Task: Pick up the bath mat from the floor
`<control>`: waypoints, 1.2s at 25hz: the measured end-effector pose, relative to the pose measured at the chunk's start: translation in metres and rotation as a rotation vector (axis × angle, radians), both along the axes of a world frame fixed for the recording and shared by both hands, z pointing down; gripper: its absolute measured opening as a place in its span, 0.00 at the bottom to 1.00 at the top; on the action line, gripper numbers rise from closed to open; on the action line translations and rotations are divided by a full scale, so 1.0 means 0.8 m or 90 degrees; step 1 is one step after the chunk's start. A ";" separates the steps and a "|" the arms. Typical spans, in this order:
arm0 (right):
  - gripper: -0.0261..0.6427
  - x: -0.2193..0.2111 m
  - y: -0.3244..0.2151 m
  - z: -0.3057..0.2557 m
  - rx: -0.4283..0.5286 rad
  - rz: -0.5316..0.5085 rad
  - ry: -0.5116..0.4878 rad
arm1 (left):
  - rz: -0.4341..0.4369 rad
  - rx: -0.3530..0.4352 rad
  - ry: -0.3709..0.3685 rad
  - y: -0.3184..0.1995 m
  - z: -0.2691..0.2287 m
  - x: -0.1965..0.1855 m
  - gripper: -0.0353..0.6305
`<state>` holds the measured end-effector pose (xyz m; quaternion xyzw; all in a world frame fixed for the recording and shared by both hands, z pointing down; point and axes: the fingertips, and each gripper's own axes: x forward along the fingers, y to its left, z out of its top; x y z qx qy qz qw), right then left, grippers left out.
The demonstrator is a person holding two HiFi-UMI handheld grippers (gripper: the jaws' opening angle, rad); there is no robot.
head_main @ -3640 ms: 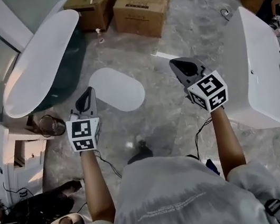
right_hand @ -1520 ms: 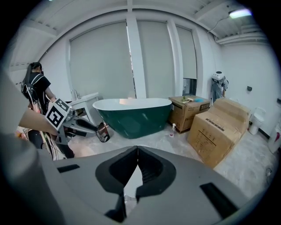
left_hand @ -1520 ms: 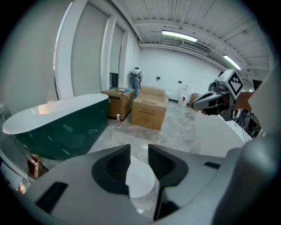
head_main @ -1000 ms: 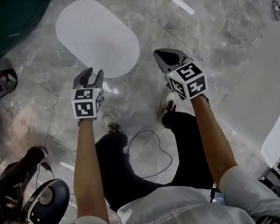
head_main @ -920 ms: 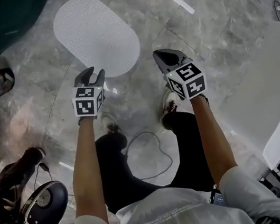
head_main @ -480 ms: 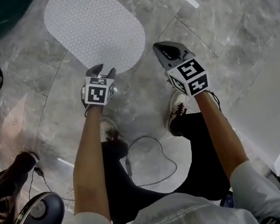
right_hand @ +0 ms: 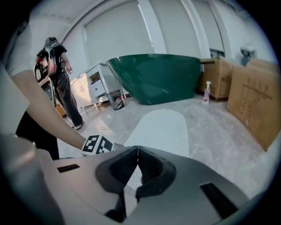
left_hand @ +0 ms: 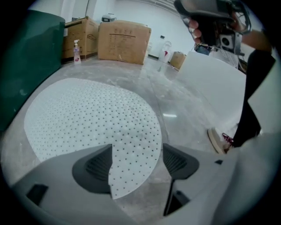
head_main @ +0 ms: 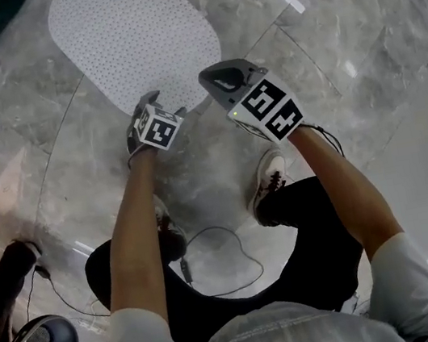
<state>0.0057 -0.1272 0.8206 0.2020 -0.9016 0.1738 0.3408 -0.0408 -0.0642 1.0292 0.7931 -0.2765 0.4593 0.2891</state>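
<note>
bath mat (left_hand: 88,127) between left claw (left_hand: 138,166) (opening)

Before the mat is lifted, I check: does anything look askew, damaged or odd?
Nothing stands out. The bath mat looks flat and whole on the floor; only a loose cable curls by the person's shoes.

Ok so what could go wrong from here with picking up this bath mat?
The left gripper is opening its jaws with only the rounded end of the bath mat between them. The mat lies flat on the glossy floor, so a thin bite could slip. The right gripper has its jaws together, so a single grip may leave the wide mat sagging. A cable loops by the person's feet and could catch a shoe.
</note>
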 end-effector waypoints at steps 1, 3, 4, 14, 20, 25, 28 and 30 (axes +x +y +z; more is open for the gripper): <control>0.06 0.002 0.000 0.014 -0.029 -0.007 -0.007 | 0.004 0.004 -0.002 0.001 0.011 0.005 0.56; 0.06 0.019 -0.009 0.039 -0.070 -0.006 -0.012 | 0.008 0.015 -0.006 0.002 0.026 0.019 0.56; 0.06 0.030 -0.016 0.048 -0.081 -0.001 -0.013 | 0.012 0.021 -0.006 0.001 0.031 0.028 0.56; 0.06 0.093 -0.067 0.067 -0.058 -0.014 -0.001 | 0.106 0.082 -0.062 0.011 0.074 0.052 0.58; 0.06 0.132 -0.113 0.084 -0.014 0.021 0.083 | 0.110 0.103 -0.052 0.011 0.072 0.053 0.56; 0.06 0.124 -0.127 0.080 -0.006 0.043 0.082 | 0.113 0.132 -0.054 0.006 0.069 0.051 0.49; 0.06 0.127 -0.118 0.088 -0.003 0.030 0.105 | 0.117 0.151 -0.077 0.002 0.068 0.036 0.37; 0.06 0.125 -0.116 0.085 0.013 0.018 0.119 | 0.104 0.169 -0.093 -0.008 0.066 0.023 0.29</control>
